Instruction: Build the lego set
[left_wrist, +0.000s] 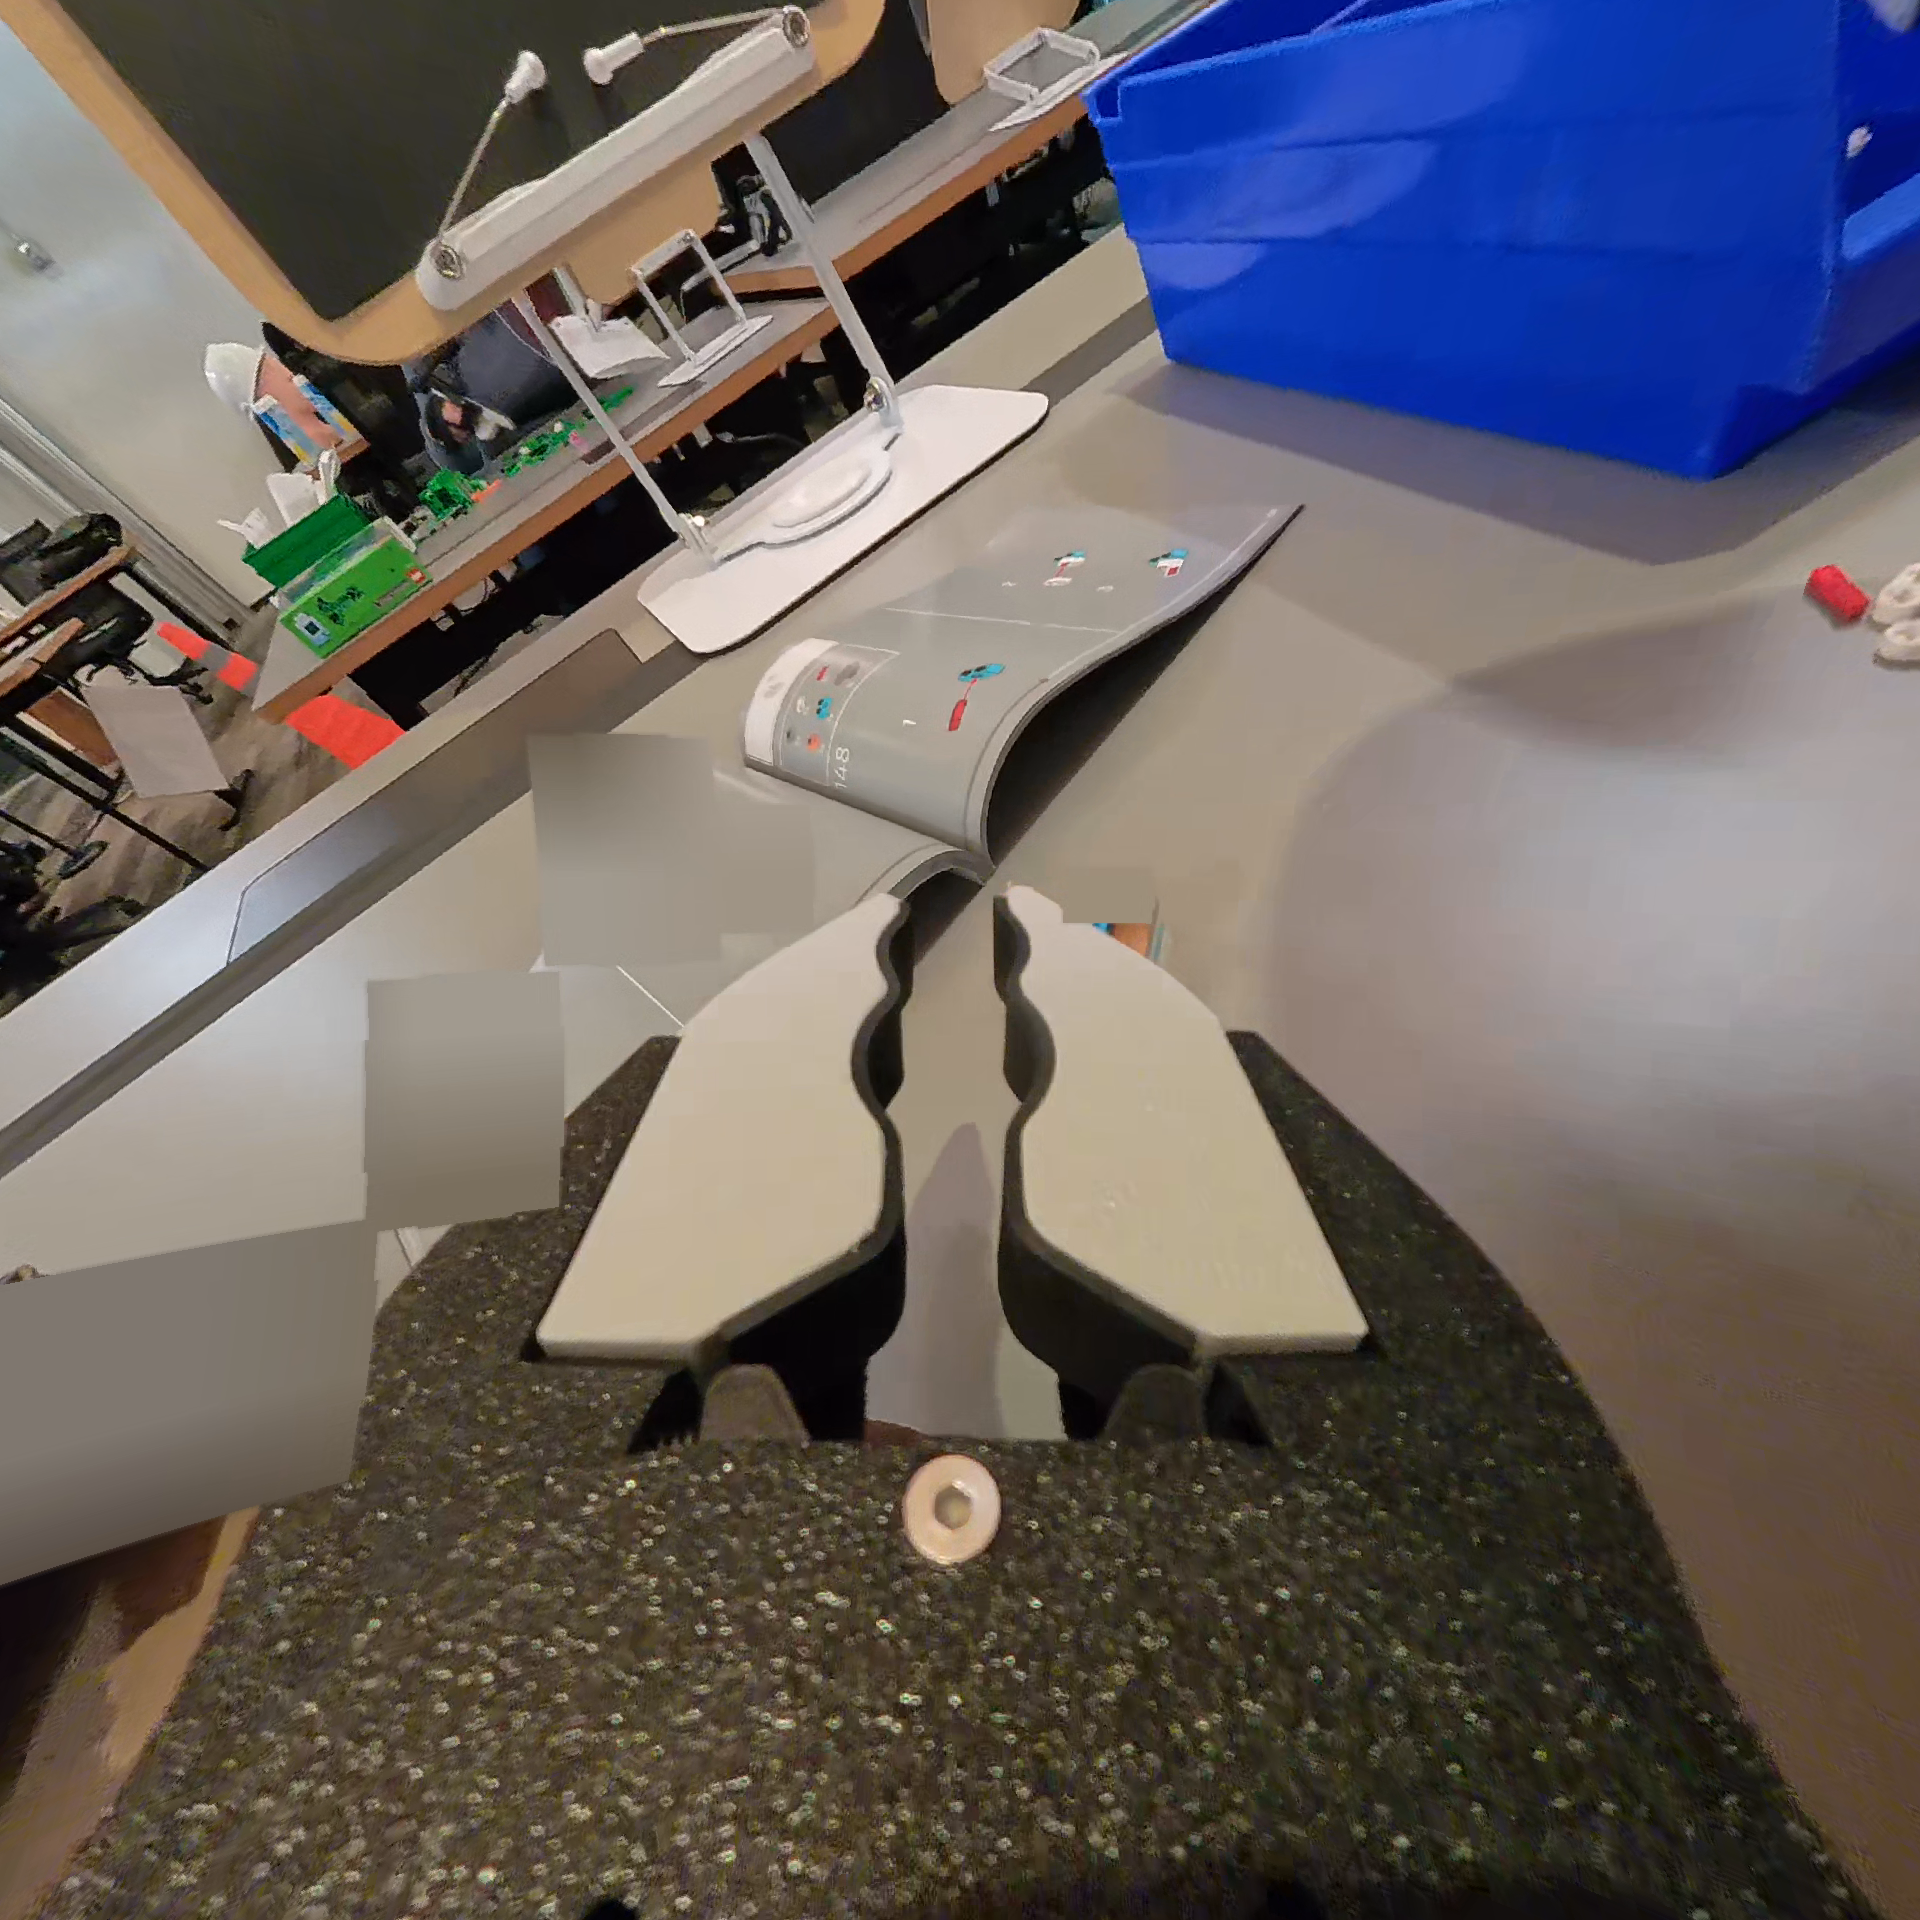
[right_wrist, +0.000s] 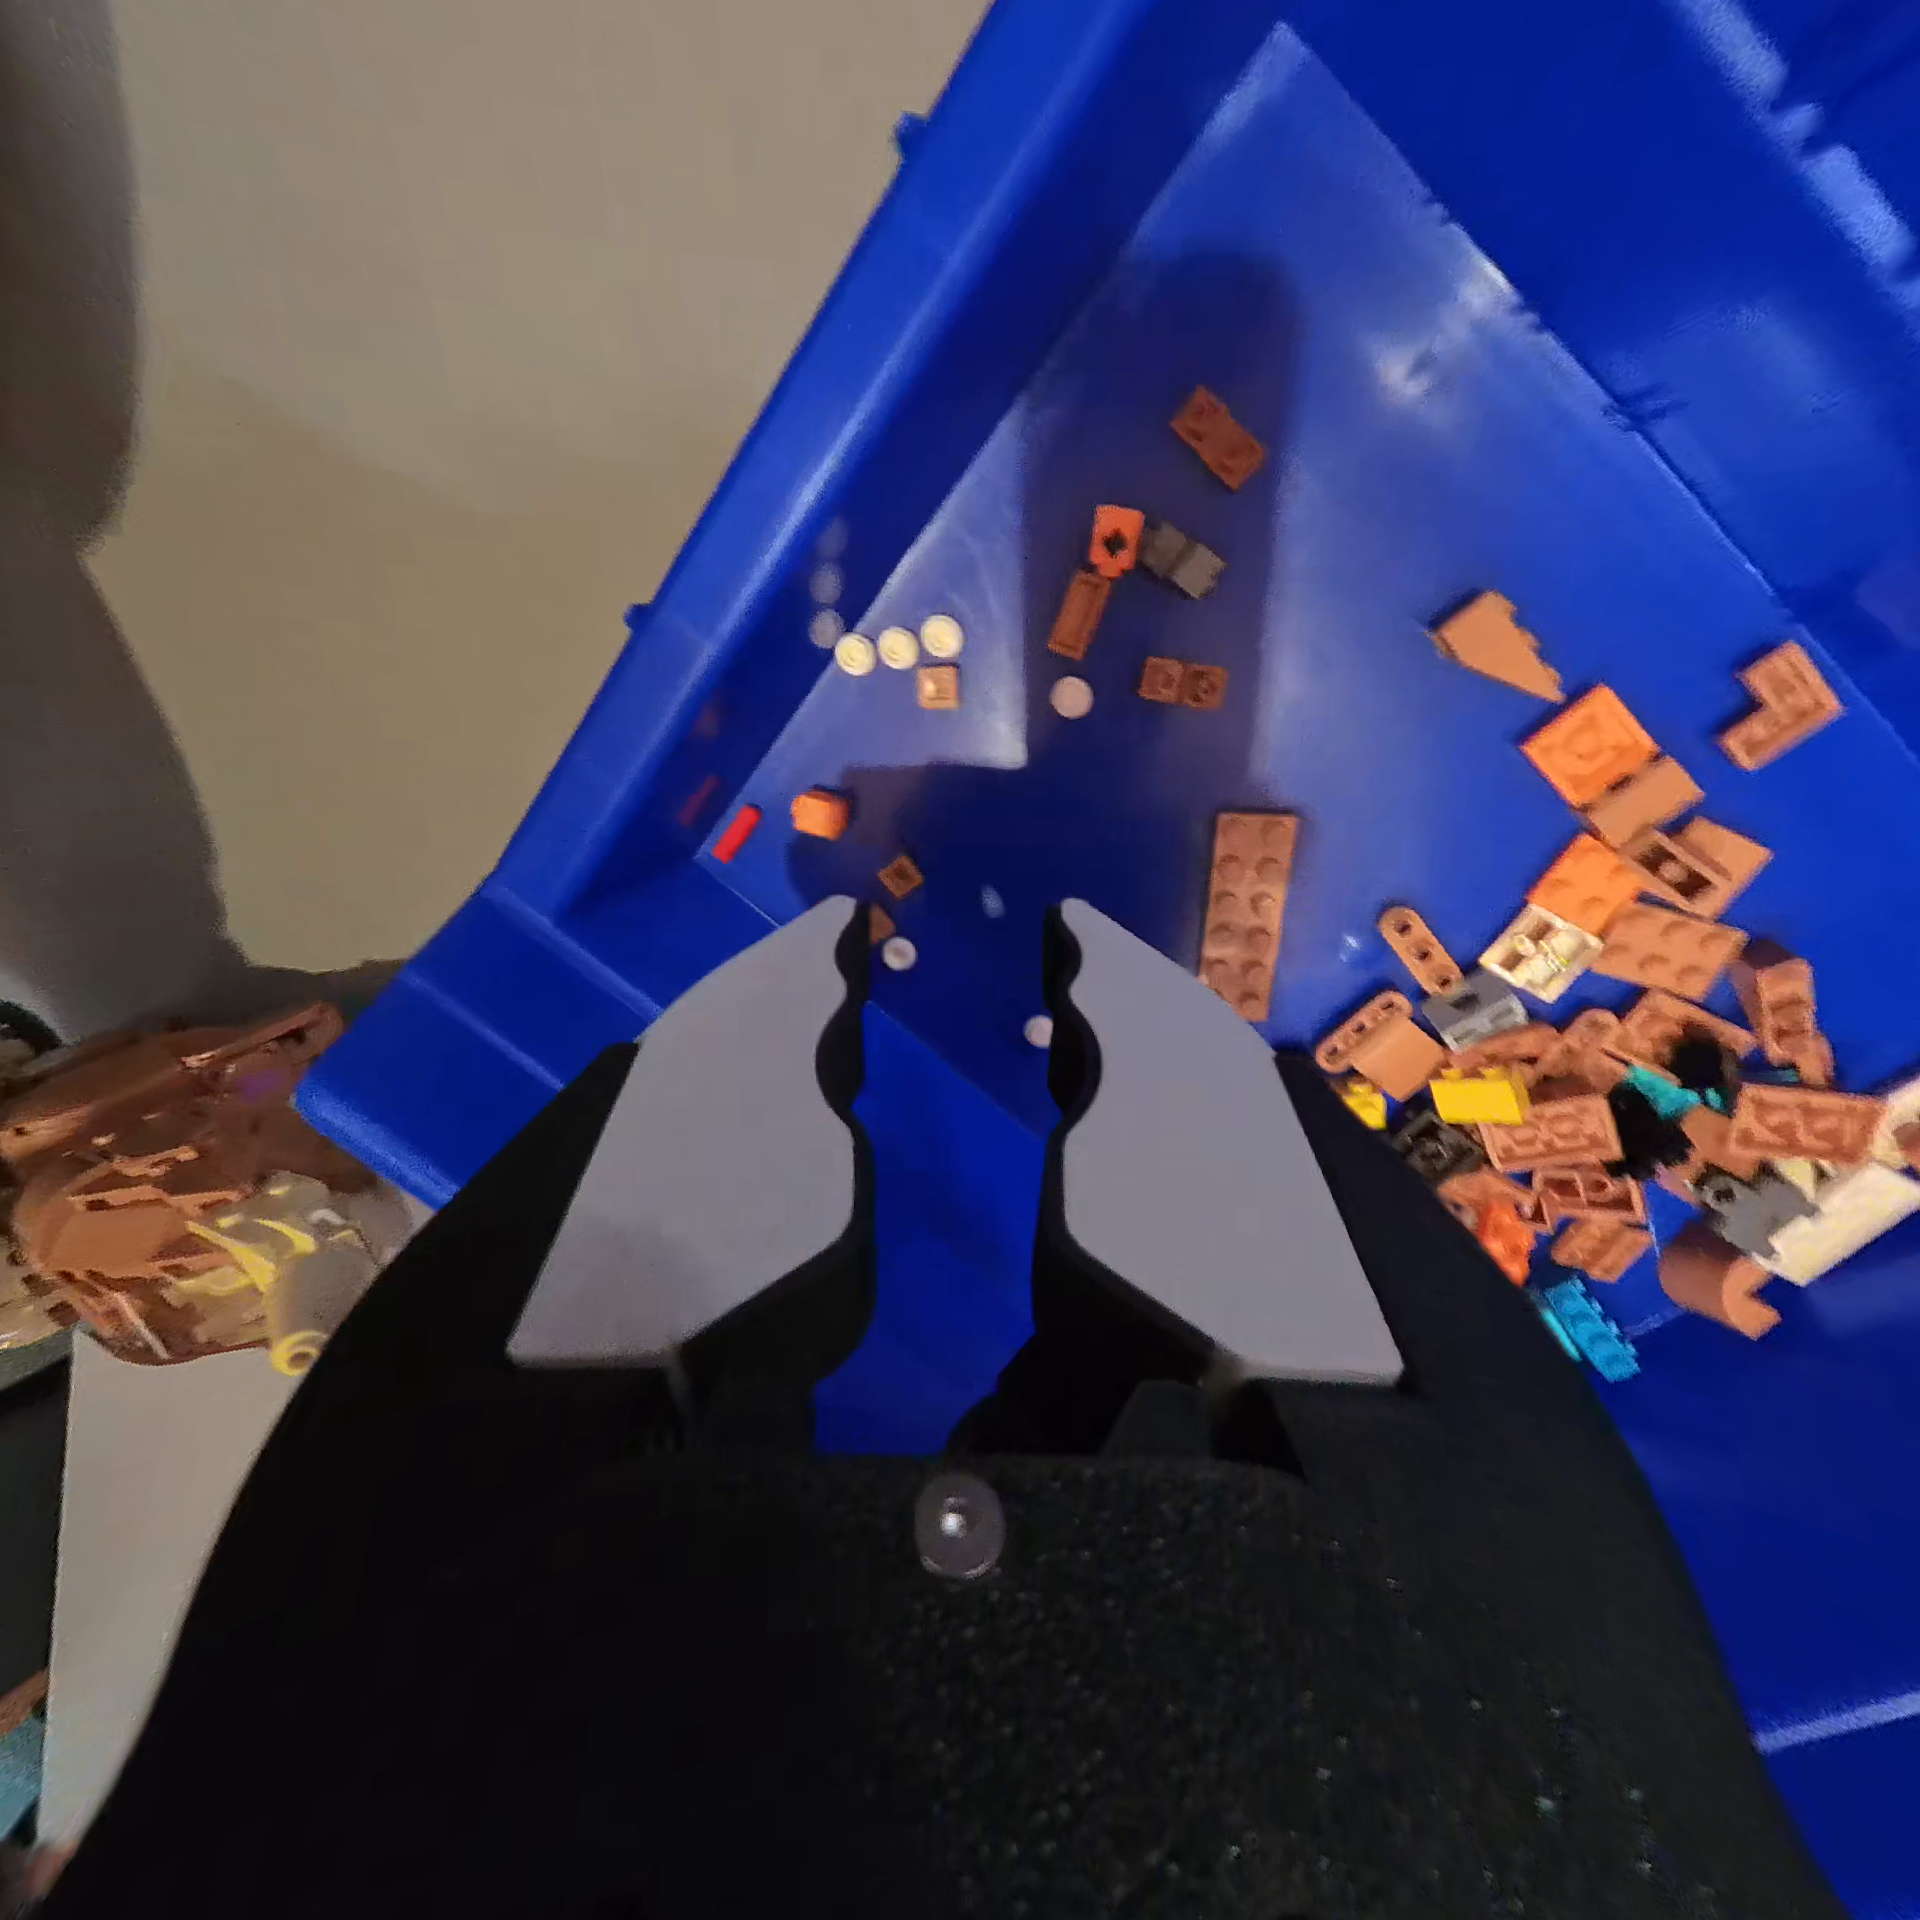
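Note:
My right gripper (right_wrist: 951, 914) is open and empty, held over the near corner of a blue bin (right_wrist: 935, 312). The bin holds many loose Lego pieces, mostly brown and orange: a long brown plate (right_wrist: 1247, 909), three small cream round studs (right_wrist: 897, 647), a small red piece (right_wrist: 736, 834) and a heap (right_wrist: 1621, 1101) at the right. A partly built brown model (right_wrist: 156, 1184) lies on the table left of the bin. My left gripper (left_wrist: 951, 904) is open a little and empty, low over the grey table, pointing at the open instruction booklet (left_wrist: 997, 675).
The blue bin (left_wrist: 1507, 208) stands at the far right in the left wrist view. A white tablet stand (left_wrist: 842, 499) sits behind the booklet. A red piece (left_wrist: 1837, 592) and white pieces (left_wrist: 1901, 623) lie at the right edge. The table edge (left_wrist: 312, 862) runs along the left. The tips of one gripper are about 35 centimetres away from the tips of the other.

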